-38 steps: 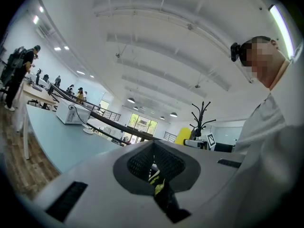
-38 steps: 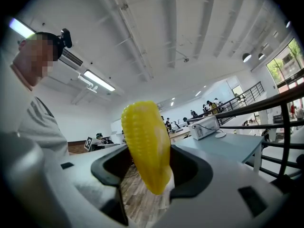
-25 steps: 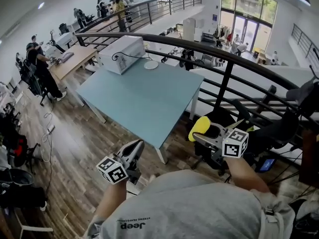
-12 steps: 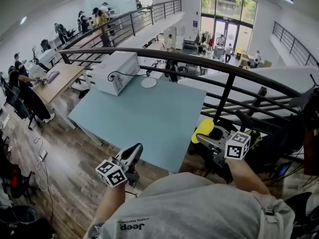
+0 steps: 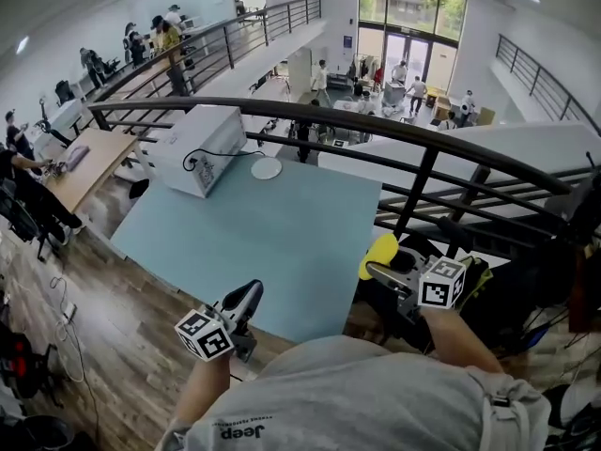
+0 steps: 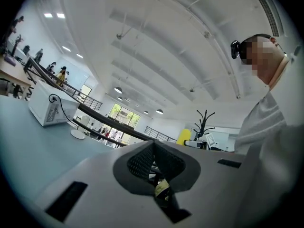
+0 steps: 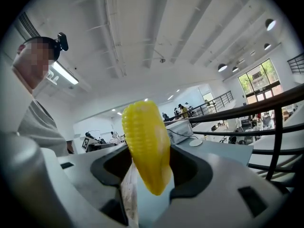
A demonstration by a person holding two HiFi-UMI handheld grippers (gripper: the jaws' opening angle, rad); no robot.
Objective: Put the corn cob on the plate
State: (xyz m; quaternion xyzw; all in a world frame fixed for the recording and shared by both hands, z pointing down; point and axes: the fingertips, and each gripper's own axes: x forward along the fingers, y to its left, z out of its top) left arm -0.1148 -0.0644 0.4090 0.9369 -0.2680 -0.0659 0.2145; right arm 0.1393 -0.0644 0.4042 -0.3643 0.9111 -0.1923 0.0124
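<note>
Carrying stage: corn cob (image 7: 145, 146) is clamped in the right gripper (image 5: 383, 269) fingers, in the air just off the surface's (image 5: 272, 242) near right corner and well apart from the plate (image 5: 267, 167) at the far edge by the white box (image 5: 195, 148), so pickup's done, approach + placing left. Left gripper (image 5: 246, 299) fingers closed w/ nothing in them, at the near edge. Cob's lower end is hidden betw. the fingers; plate's too small to tell if anything's on it.
</note>
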